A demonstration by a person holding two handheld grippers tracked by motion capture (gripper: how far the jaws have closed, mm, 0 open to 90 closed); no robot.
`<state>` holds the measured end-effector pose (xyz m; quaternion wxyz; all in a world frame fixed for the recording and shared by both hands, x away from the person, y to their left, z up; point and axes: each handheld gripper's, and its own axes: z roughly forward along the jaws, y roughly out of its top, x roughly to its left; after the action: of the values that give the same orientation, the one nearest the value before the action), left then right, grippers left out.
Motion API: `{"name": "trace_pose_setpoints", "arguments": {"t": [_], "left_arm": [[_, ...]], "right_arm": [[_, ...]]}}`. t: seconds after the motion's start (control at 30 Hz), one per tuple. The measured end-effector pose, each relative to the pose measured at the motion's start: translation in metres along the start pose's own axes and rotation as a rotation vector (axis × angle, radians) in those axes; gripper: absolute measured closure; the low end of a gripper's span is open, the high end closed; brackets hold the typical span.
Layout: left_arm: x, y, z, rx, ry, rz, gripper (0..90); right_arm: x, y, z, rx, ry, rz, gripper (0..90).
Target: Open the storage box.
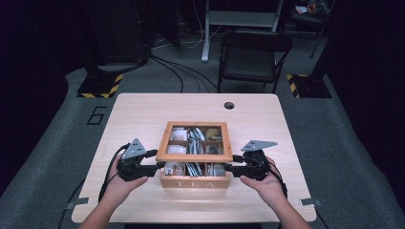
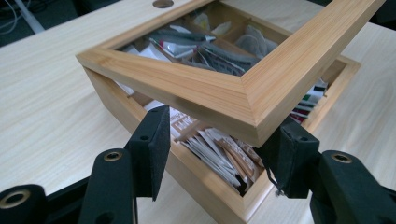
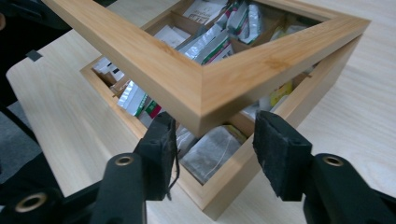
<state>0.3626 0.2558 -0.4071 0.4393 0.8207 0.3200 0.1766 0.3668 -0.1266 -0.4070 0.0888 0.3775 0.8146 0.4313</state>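
A: What is going on with the box right now?

B: The person is lifting its lid. The front edge is standing raised above the box while the far edge is sitting low, so the lid is tilting up toward the person.

A: And the claws?

B: The left claw is sitting at the lid's front left corner, the right claw at the front right corner. In the left gripper view the corner of the lid is hanging just above and between the left claw jaws, which are standing apart with clear gaps on both sides. In the right gripper view the lid corner is likewise sitting above the right claw, jaws parted, pads not pressing the wood. So both are open, propping or nudging rather than clamping, as far as I can judge.

A: Where is the box relative to them?

B: Directly between the two claws, on the desk, with tea bags showing in the compartments just beyond the jaws.

A: How far along is it?

B: I am judging it as partway. The lid is cracked open at the front, but it is not yet swung fully back. What is remaining is raising it further until it is resting open, and then whatever is wanted from the bags inside.
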Motion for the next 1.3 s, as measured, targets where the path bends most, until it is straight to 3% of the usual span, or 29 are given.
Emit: {"name": "trace_pose_setpoints", "arguments": {"t": [0.2, 0.23, 0.5, 0.73, 0.97, 1.13, 1.3], "left_arm": [[0.002, 0.013, -0.004, -0.017, 0.003, 0.021, 44.9], [0.001, 0.017, -0.005, -0.017, 0.012, 0.042, 44.0], [0.001, 0.032, -0.009, -0.023, 0.031, 0.085, 44.0], [0.007, 0.040, -0.009, -0.030, 0.011, 0.081, 43.8], [0.016, 0.049, -0.010, -0.042, -0.005, 0.051, 43.9], [0.022, 0.060, -0.008, -0.039, -0.008, 0.054, 44.2], [0.026, 0.068, -0.008, -0.030, -0.009, 0.060, 44.5]], "right_arm": [[-0.001, 0.003, -0.006, -0.022, -0.030, -0.025, 44.5], [-0.003, 0.004, -0.007, -0.022, -0.038, -0.029, 44.3], [-0.009, 0.009, -0.007, -0.019, -0.046, -0.035, 44.1], [-0.013, 0.014, -0.004, -0.016, -0.055, -0.034, 43.3], [-0.020, 0.025, 0.001, -0.028, -0.067, -0.069, 40.7], [-0.031, 0.037, 0.010, -0.052, -0.104, -0.100, 39.5], [-0.039, 0.042, 0.016, -0.056, -0.118, -0.095, 40.7]]}}
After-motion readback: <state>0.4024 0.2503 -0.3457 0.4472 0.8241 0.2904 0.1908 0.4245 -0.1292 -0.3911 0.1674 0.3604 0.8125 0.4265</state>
